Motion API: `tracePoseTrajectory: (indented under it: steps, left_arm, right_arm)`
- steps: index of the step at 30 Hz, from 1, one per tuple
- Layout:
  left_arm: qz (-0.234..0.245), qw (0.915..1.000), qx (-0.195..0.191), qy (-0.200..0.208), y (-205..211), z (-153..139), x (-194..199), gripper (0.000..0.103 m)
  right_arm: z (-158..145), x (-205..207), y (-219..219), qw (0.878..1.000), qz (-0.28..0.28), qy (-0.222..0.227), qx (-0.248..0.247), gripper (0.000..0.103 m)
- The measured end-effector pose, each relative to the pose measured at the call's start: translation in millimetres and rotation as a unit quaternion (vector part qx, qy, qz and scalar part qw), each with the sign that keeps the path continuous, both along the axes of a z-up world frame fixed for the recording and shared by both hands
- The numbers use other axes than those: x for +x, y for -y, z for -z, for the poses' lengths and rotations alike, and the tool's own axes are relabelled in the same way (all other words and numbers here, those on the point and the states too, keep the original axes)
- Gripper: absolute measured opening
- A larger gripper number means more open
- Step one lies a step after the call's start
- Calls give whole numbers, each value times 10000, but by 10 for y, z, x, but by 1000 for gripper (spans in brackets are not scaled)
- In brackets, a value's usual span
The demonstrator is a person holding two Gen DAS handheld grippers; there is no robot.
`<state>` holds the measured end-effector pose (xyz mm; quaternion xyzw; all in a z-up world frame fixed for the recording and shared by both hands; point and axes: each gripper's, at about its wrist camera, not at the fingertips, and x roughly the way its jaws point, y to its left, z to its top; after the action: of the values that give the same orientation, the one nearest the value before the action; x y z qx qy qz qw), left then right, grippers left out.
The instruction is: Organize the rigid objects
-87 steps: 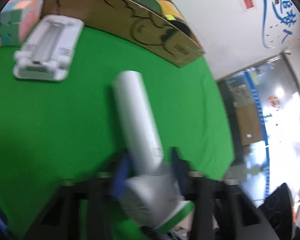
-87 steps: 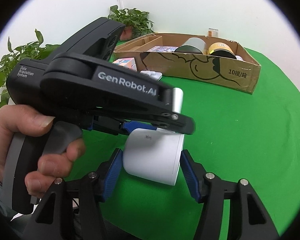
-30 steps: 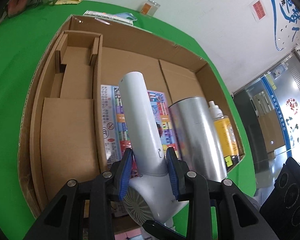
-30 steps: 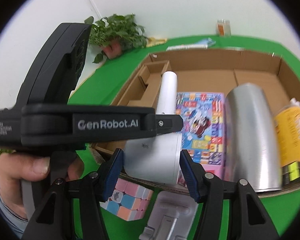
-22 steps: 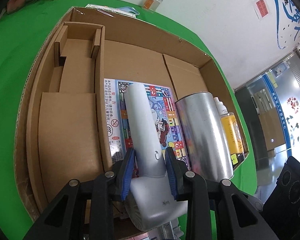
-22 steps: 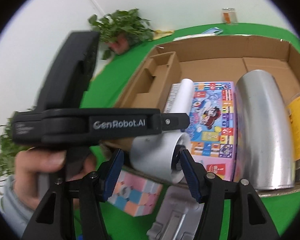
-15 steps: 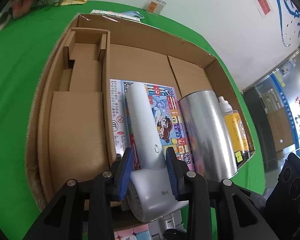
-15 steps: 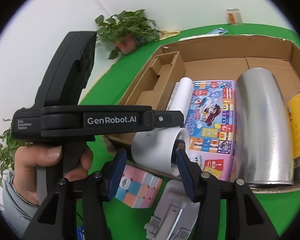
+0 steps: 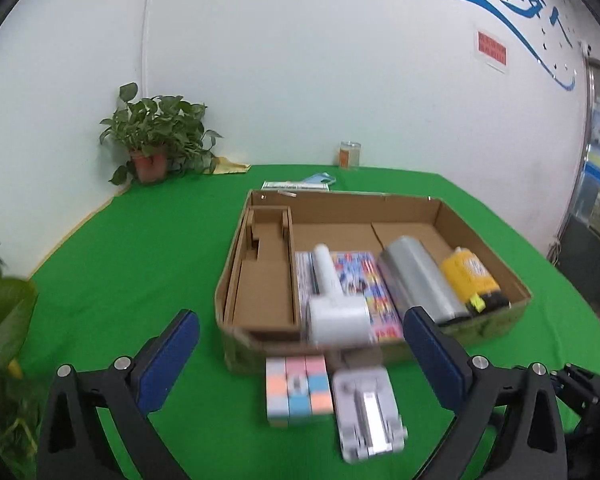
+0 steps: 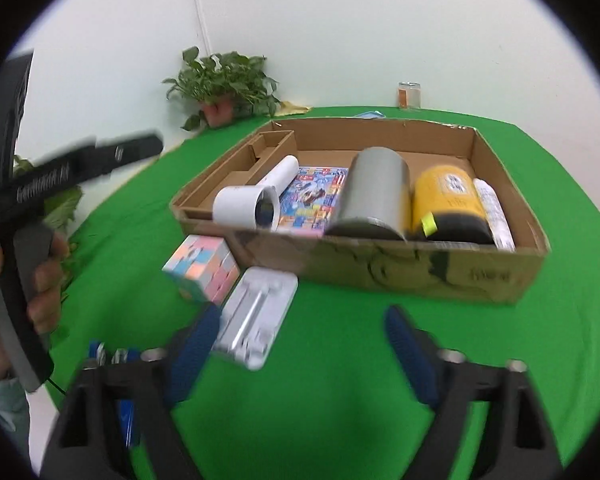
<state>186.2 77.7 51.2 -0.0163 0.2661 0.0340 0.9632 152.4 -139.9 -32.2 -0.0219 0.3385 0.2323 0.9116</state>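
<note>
A white hair dryer lies in the cardboard box, its barrel end by the near wall and its handle on a colourful booklet. My left gripper hangs back from the box, its jaws opening wide with nothing between them. My right gripper hovers over the green cloth in front of the box, its jaws closing on nothing. The hair dryer is at the box's near left. A pastel cube and a white stand lie outside, by the front wall.
Inside the box lie a silver cylinder, a yellow can and a cardboard insert. A potted plant and a small jar stand at the table's far edge. A hand holds the left gripper's handle.
Both grippers let go of the hair dryer, which now rests in the box. Both pulled back from it; the left rose and its jaws spread wide.
</note>
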Motion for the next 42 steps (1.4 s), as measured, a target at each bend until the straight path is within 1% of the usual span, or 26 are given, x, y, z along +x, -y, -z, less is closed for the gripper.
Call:
tracePoseTrajectory:
  steps: [1, 2, 3, 4, 6, 7, 8, 9, 10, 11, 13, 15, 17, 20, 22, 24, 25, 26, 29, 31, 32, 34, 35, 37, 40, 42]
  left_arm:
    - [88, 9999, 84, 47, 82, 32, -157, 69]
    - [173, 9997, 154, -4, 126, 72, -261, 11]
    - [171, 9996, 167, -147, 173, 113, -330, 2]
    - [59, 9997, 6, -219, 178, 140, -437, 2]
    - [51, 9997, -161, -183, 220, 165, -599, 4]
    - [144, 9996, -222, -128, 272, 155, -708, 24]
    - [160, 9995, -242, -112, 283, 159, -763, 83]
    - [116, 9996, -239, -58, 260, 147, -862, 103]
    - [-83, 9995, -219, 212, 245, 151, -986, 103]
    - [-184, 9994, -176, 232, 210, 151, -1030, 103]
    - [-115, 9997, -220, -17, 133, 213, -1050, 103]
    - [-115, 9980, -563, -272, -14, 311, -1061, 103]
    - [-130, 9939, -865, -677, -141, 448, -1043, 103]
    - [-244, 9827, -1145, -1432, -314, 800, -1028, 102]
    - [-257, 9727, -1452, -1794, -408, 1043, -997, 99]
    - [-168, 9578, -1945, -2110, -484, 1286, -1013, 91]
    - [-115, 9505, -2152, -2239, -501, 1391, -1005, 83]
    - [-91, 9462, -2259, -2316, -510, 1449, -1004, 77]
    - [-6, 9373, -2431, -2499, -469, 1581, -981, 71]
    - [-52, 9406, -2353, -2449, -443, 1582, -990, 67]
    - [-108, 9409, -2338, -2449, -449, 1572, -981, 58]
    - [-173, 9416, -2299, -2454, -449, 1575, -943, 46]
    - [-125, 9387, -2411, -2460, -446, 1589, -926, 43]
    - [3, 9342, -2551, -2493, -430, 1567, -908, 42]
    - [225, 9315, -2594, -2541, -293, 1539, -841, 41]
    - [390, 9272, -2685, -2581, -185, 1536, -778, 40]
  right_arm:
    - [14, -53, 34, 10000, 67, 20, -64, 25]
    - [31, -109, 68, 9999, 117, 12, -120, 22]
    - [47, -160, 108, 9999, 113, -7, -67, 22]
    - [60, -221, 153, 9999, 82, -61, 52, 28]
    - [101, -299, 159, 9996, 157, -229, 52, 90]
    - [121, -364, 164, 9996, 160, -230, 74, 93]
    - [123, -442, 173, 9997, 116, -164, 122, 93]
    - [125, -520, 168, 9998, 61, -110, 119, 93]
    - [127, -581, 159, 9999, 21, -92, 70, 93]
    - [130, -635, 134, 10000, -20, -69, 0, 93]
    - [142, -732, 87, 9998, -170, -43, -43, 93]
    - [153, -799, 58, 9997, -251, -62, -24, 93]
    - [173, -849, 29, 9991, -396, -135, 81, 93]
    - [231, -931, -54, 9962, -762, -319, 284, 93]
    - [290, -978, -152, 9916, -1133, -496, 371, 93]
    - [354, -999, -243, 9855, -1446, -741, 494, 93]
    - [390, -1001, -289, 9825, -1560, -862, 551, 93]
    - [435, -998, -349, 9789, -1675, -1006, 591, 93]
    - [530, -997, -467, 9724, -1868, -1246, 632, 93]
    - [584, -983, -517, 9688, -1944, -1386, 669, 92]
    - [619, -968, -544, 9672, -1962, -1458, 690, 91]
    - [716, -913, -611, 9624, -1977, -1688, 790, 86]
    - [758, -893, -632, 9597, -1997, -1798, 827, 80]
    - [842, -875, -692, 9564, -2001, -1948, 857, 76]
    - [867, -883, -687, 9593, -1947, -1861, 845, 71]
    - [876, -878, -635, 9608, -1896, -1851, 812, 57]
